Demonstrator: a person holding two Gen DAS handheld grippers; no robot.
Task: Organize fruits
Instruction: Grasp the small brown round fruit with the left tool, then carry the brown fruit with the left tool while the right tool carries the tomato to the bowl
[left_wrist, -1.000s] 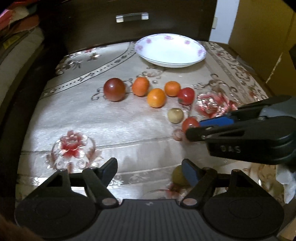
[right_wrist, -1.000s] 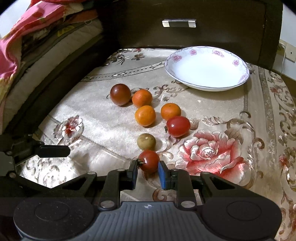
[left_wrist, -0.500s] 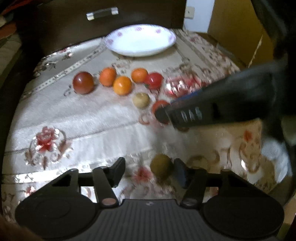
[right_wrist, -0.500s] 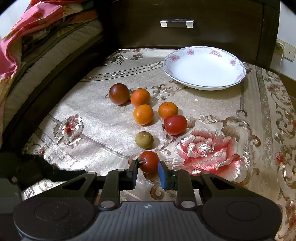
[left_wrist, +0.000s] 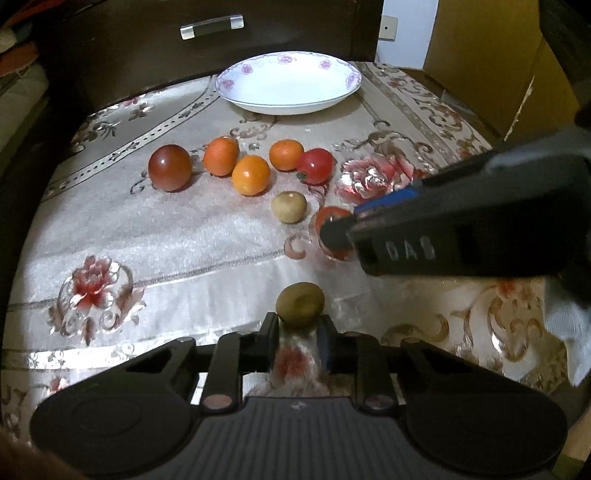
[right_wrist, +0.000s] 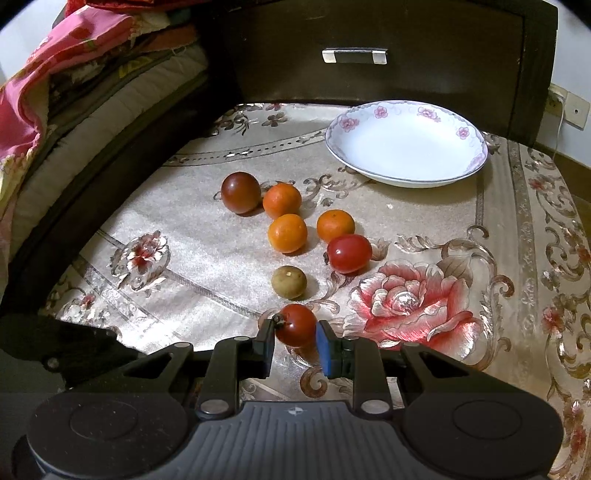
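The left gripper has its jaws closed on a small olive-green fruit, one finger pressed against each side of it, the fruit resting low over the floral tablecloth that covers the table. The right gripper likewise has its jaws drawn in against a red tomato, whose stem end points toward the left finger; the blue pad sits on the tomato's other side.

Taking the white flower-rimmed plate as the landmark: it stands at the far side of the table, just in front of a dark wooden drawer front with a metal handle, and nothing lies in it. The loose fruit all lie on the cloth nearer the cameras than the plate and to its left in the right wrist view. Closest to the plate are three orange fruits: one touching a dark reddish-brown tomato that sits farthest left of the plate, one just nearer than that, and one almost directly nearer than the plate's left rim. A bright red tomato touches that last orange fruit. A second greenish-tan fruit lies farther still from the plate, just beyond the tomato in the right gripper. The olive-green fruit in the left gripper is the farthest of all from the plate.
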